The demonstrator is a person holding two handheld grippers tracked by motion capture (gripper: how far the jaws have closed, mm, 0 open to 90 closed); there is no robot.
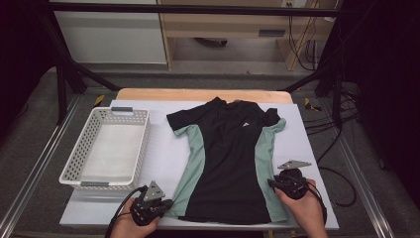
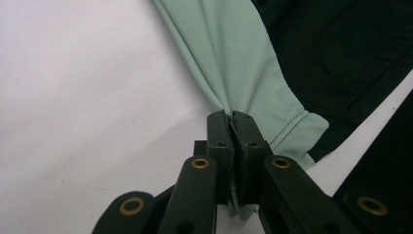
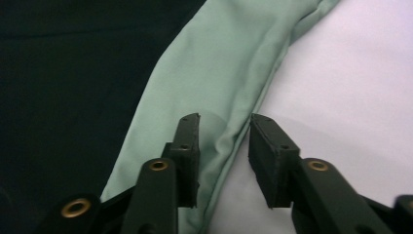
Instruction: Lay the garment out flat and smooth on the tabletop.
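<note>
1. T-shirt [image 1: 225,158], black with mint-green side panels: lies flat on the white sheet of the counter [image 1: 307,148], centre of the high view, collar toward the top of the frame, hem toward the bottom edge. Long axis runs top to bottom of the frame.
2. Left hand-held gripper [image 1: 166,206]: lower left of the high view, at the shirt's lower-left hem corner. In the left gripper view its jaws are pressed together on a pinch of the green panel [image 2: 234,63], and the cloth gathers into folds at the pads.
3. Right hand-held gripper [image 1: 272,184]: lower right of the high view, at the right green side seam, somewhat higher in the frame than the left one and short of the hem. In the right gripper view its jaws stand part open astride the folded edge of the green panel [image 3: 214,92]; the pads do not yet press on it.
4. Governing relation: the seam edge lies straight ahead between the right jaws, running away from them toward the upper right of the right gripper view. Judged, the remaining step is to close on that edge; the right hand is the nearer one for it.
5. White perforated basket [image 1: 74,163]: left of the shirt in the high view, apart from it, nothing inside.
</note>
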